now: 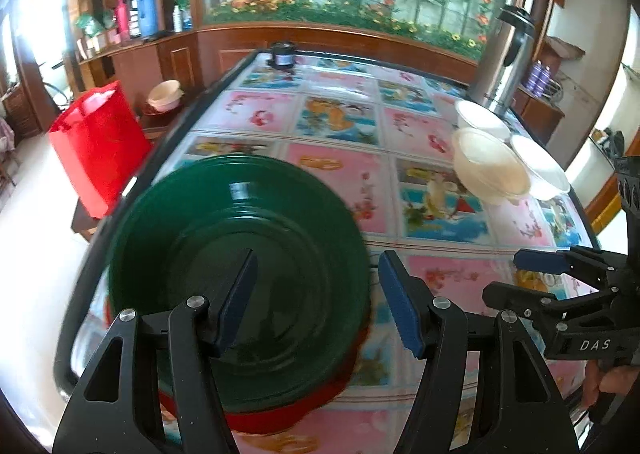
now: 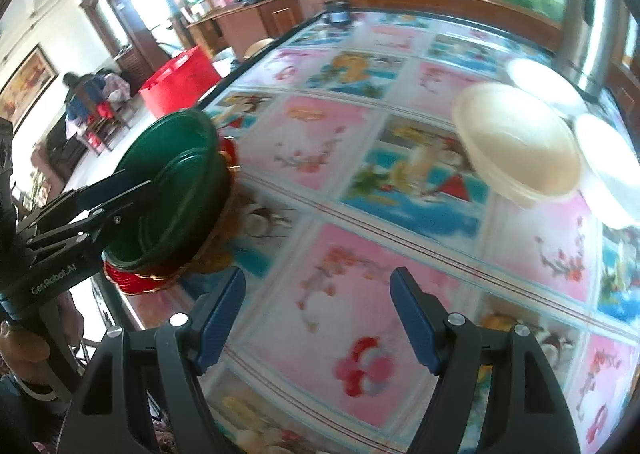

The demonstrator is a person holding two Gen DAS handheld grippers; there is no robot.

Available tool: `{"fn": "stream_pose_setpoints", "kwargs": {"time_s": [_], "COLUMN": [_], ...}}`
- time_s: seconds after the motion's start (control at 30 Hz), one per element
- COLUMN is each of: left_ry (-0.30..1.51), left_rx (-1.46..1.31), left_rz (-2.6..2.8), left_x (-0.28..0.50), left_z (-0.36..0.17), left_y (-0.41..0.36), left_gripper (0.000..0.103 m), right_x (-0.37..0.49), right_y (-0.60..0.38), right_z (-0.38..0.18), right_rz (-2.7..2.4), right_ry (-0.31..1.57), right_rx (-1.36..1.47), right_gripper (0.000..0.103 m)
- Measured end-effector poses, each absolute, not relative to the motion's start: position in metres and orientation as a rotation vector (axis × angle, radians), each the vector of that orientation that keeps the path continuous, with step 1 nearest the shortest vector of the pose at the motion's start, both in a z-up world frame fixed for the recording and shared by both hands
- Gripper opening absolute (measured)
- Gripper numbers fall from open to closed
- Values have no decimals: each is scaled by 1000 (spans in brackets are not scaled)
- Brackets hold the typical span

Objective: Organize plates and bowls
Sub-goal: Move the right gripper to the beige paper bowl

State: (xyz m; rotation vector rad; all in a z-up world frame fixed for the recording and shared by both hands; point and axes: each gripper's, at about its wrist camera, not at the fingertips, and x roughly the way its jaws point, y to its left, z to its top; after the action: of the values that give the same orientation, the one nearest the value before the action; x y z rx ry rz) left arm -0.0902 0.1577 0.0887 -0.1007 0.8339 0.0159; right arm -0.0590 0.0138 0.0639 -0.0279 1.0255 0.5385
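Note:
A dark green plate (image 1: 240, 266) rests on a red plate (image 1: 276, 410) at the table's near left corner; both also show in the right wrist view, the green plate (image 2: 176, 190) above the red one (image 2: 136, 280). My left gripper (image 1: 316, 298) is open, its left finger over the green plate's inside and its right finger outside the rim. It also shows in the right wrist view (image 2: 120, 190). My right gripper (image 2: 316, 318) is open and empty above the tablecloth. A cream bowl (image 2: 516, 146) and two white bowls (image 2: 544, 84) (image 2: 608, 170) stand at the far right.
The table (image 1: 344, 158) has a flowered picture cloth under glass. A steel thermos (image 1: 504, 66) stands behind the bowls and a small dark jar (image 1: 282, 56) at the far edge. A red bag (image 1: 100, 146) and a stool with bowls (image 1: 164, 96) stand left of the table.

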Motion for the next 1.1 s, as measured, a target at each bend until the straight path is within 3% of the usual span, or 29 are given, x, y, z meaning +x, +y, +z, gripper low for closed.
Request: {"fn": "stream_pose_setpoints", "kwargs": {"time_s": [0.27, 0.33, 0.4, 1.1], "left_ry": [869, 878, 874, 791], "left_rx": [-96, -82, -86, -39], "left_rz": [-58, -48, -40, 6], "left_x": [-65, -59, -51, -36], "left_z": [82, 79, 78, 106], "left_y": [117, 108, 101, 98], "left_gripper": [63, 74, 76, 76], "right_x": [-54, -51, -48, -12], "right_y": [-43, -58, -73, -121], "right_z": [56, 55, 54, 51], "right_rz": [450, 428, 405, 361], "right_ry": [1036, 1037, 1036, 1024], "right_rx": [41, 61, 88, 195], "right_gripper": [76, 76, 76, 76]}}
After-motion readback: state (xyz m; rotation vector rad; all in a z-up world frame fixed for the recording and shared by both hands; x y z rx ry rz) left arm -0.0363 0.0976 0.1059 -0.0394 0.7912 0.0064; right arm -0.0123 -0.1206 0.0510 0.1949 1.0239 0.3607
